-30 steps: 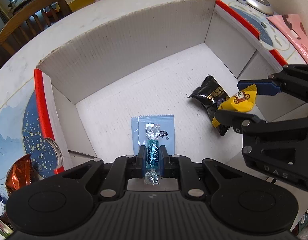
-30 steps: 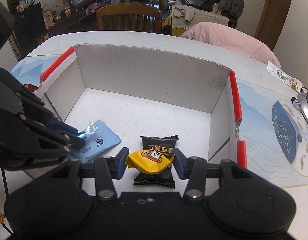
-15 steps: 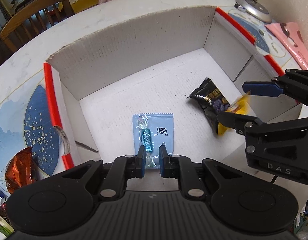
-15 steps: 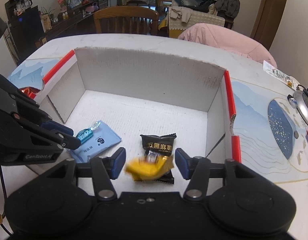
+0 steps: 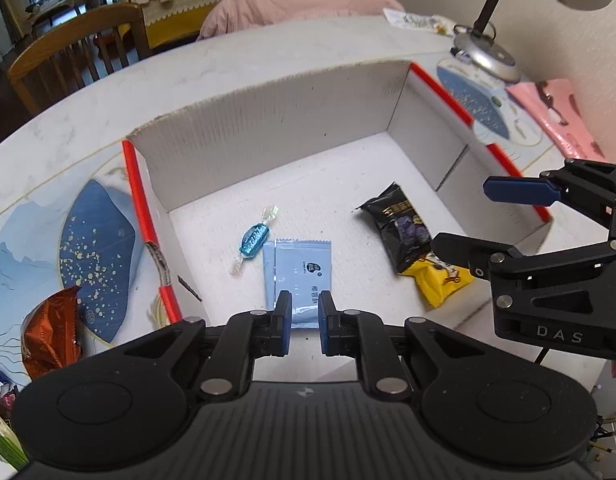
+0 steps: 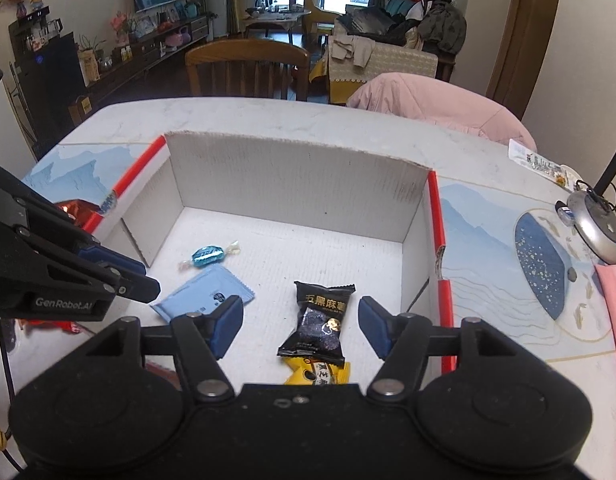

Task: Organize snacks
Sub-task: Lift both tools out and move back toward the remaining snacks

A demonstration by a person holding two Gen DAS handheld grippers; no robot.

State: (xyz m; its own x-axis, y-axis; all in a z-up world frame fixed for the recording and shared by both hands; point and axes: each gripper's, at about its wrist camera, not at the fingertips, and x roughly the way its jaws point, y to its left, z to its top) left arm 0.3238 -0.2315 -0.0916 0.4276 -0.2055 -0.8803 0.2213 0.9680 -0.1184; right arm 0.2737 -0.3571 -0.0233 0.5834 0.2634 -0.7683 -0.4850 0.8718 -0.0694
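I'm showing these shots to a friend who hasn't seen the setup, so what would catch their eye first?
Probably the open white cardboard box with red edges, filling the middle of the table. On its floor lie a blue twist-wrapped candy beside a light blue packet, with a black snack packet overlapping a yellow one to the right. The left gripper and right gripper hover open and empty above them.

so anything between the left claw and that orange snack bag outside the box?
Yes: the box's left wall with its red edge stands between the open left claw and the orange snack bag on the table.
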